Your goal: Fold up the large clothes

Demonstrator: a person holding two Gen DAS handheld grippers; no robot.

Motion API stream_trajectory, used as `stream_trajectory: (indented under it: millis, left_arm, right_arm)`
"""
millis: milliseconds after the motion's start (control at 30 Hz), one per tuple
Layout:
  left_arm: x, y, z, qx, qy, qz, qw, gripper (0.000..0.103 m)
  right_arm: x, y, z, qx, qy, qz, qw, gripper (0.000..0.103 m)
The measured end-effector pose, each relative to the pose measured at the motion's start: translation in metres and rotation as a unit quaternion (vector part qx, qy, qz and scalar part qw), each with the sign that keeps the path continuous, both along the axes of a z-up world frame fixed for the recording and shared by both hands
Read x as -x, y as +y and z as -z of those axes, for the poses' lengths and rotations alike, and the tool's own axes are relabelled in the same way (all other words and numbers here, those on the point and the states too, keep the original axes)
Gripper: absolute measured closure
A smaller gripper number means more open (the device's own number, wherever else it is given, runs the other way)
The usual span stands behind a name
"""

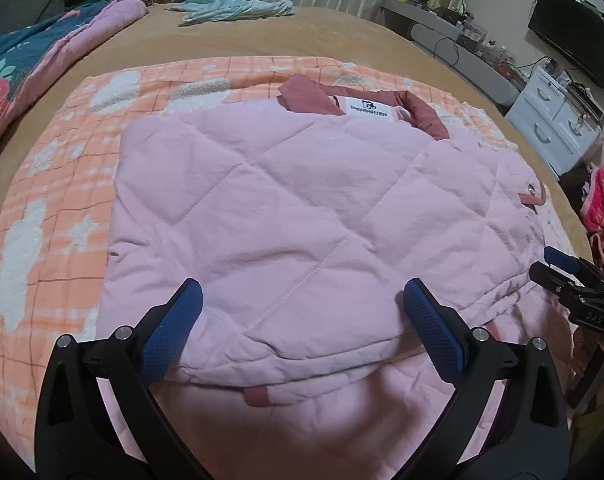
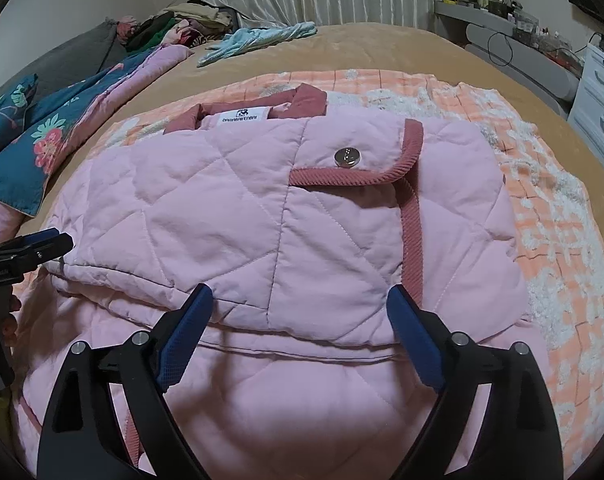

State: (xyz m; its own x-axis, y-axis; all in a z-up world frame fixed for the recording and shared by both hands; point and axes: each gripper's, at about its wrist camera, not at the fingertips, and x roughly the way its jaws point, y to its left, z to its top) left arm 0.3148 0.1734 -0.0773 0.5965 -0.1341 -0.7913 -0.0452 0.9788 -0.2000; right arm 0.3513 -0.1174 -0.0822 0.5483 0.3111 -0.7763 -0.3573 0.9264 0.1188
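Folded pink quilted jacket (image 2: 262,208) lay on the bed (image 1: 342,36); left hand-held gripper (image 1: 302,304) and right hand-held gripper (image 2: 300,308) stood wide, holding nothing.

Bedroom clutter around the bed

Orange blanket (image 1: 54,184) on the bed (image 1: 230,40); floral quilt (image 2: 42,132), blue cloth (image 2: 258,38), drawers (image 1: 554,128), perhaps a monitor (image 1: 578,36).
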Motion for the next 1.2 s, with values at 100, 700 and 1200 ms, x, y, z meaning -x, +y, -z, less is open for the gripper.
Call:
stream_trajectory:
  millis: [100, 700, 1200]
  left_arm:
    - [0.002, -0.004, -0.005, -0.005, 0.000, 0.001, 1.0000, 0.009]
    - [0.022, -0.026, -0.033, -0.026, -0.015, 0.011, 0.9995, 0.009]
    - [0.048, -0.040, -0.064, -0.031, -0.041, 0.022, 0.9985, 0.009]
  right_arm:
    - [0.001, -0.002, -0.004, -0.008, 0.000, 0.003, 1.000, 0.015]
    - [0.007, -0.009, -0.025, -0.028, -0.011, 0.010, 0.999, 0.014]
    - [0.030, -0.013, -0.049, -0.042, -0.038, 0.013, 0.998, 0.014]
